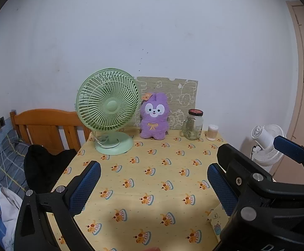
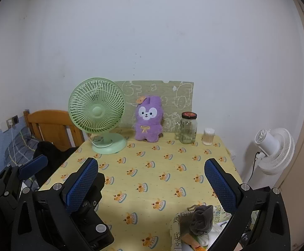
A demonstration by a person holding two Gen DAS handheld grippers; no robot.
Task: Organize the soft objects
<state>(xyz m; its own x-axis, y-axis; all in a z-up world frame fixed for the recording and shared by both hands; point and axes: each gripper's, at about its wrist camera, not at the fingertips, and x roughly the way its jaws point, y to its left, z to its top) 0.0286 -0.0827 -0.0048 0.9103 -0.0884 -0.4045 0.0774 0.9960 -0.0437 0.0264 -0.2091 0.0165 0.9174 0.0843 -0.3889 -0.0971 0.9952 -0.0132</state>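
One purple plush rabbit [image 1: 154, 118], two fans: green fan [image 1: 107, 105], white fan [image 1: 267, 144], one glass jar [image 1: 193, 124], one swab pot [image 1: 212, 132].

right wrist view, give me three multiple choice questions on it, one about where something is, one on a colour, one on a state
1. Where does the purple plush bunny sit?
A. between the green fan and the glass jar
B. on the bed
C. at the near edge of the table

2. What colour are the gripper pads?
A. red
B. blue
C. white

3. What state is the right gripper in?
A. shut on the plush
B. shut on nothing
C. open, holding nothing

Answers:
1. A, the bunny stands at the back of the table with the green fan on one side and the glass jar on the other.
2. B, the textured pads on the fingers are blue.
3. C, the fingers stand wide apart with only the yellow tablecloth showing between them.
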